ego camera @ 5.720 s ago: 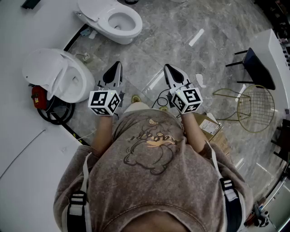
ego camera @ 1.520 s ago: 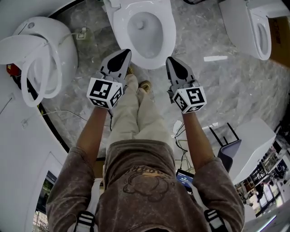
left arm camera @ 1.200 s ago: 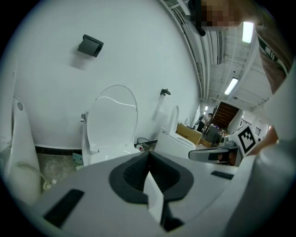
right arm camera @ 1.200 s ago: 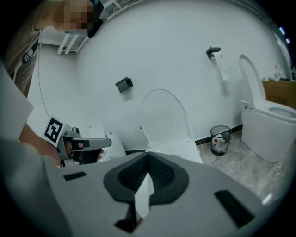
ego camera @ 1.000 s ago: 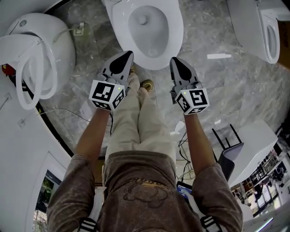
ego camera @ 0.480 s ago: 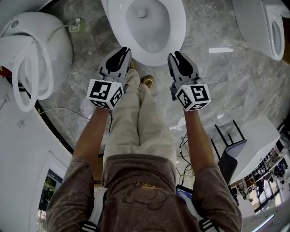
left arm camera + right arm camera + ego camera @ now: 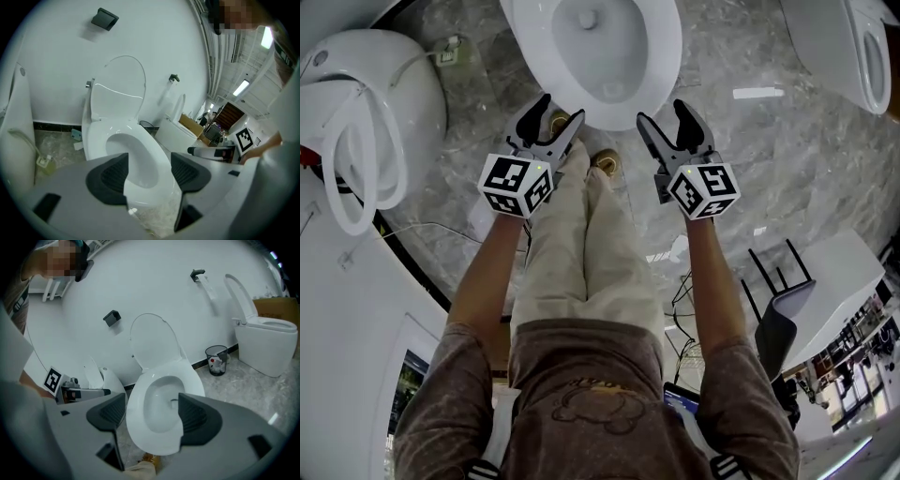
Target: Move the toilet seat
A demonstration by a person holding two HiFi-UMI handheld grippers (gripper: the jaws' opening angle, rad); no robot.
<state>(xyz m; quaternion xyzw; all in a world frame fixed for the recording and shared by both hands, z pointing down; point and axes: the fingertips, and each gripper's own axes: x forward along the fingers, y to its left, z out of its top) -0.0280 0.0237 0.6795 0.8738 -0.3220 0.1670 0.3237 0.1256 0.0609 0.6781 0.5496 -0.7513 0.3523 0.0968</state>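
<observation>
A white toilet (image 7: 661, 66) stands straight ahead, its seat ring (image 7: 157, 157) down on the bowl and its lid (image 7: 119, 86) upright against the wall. My left gripper (image 7: 555, 117) hovers at the left front of the rim and my right gripper (image 7: 664, 117) at the right front. Both pairs of jaws have just been opening and now stand open, with nothing gripped. In the left gripper view the seat's front shows beyond the gap of the left gripper (image 7: 149, 173). The right gripper (image 7: 152, 416) frames the seat (image 7: 140, 420) and lid (image 7: 154, 341) the same way.
A second toilet (image 7: 356, 112) with its seat raised stands at the left, and a third (image 7: 853, 47) at the upper right. The person's legs and shoes (image 7: 602, 164) are just below the bowl. A black chair (image 7: 778, 314) is at the right, a waste bin (image 7: 215, 359) by the wall.
Both grippers went from shut to open. Both hands sank lower and closer to the toilet's front rim.
</observation>
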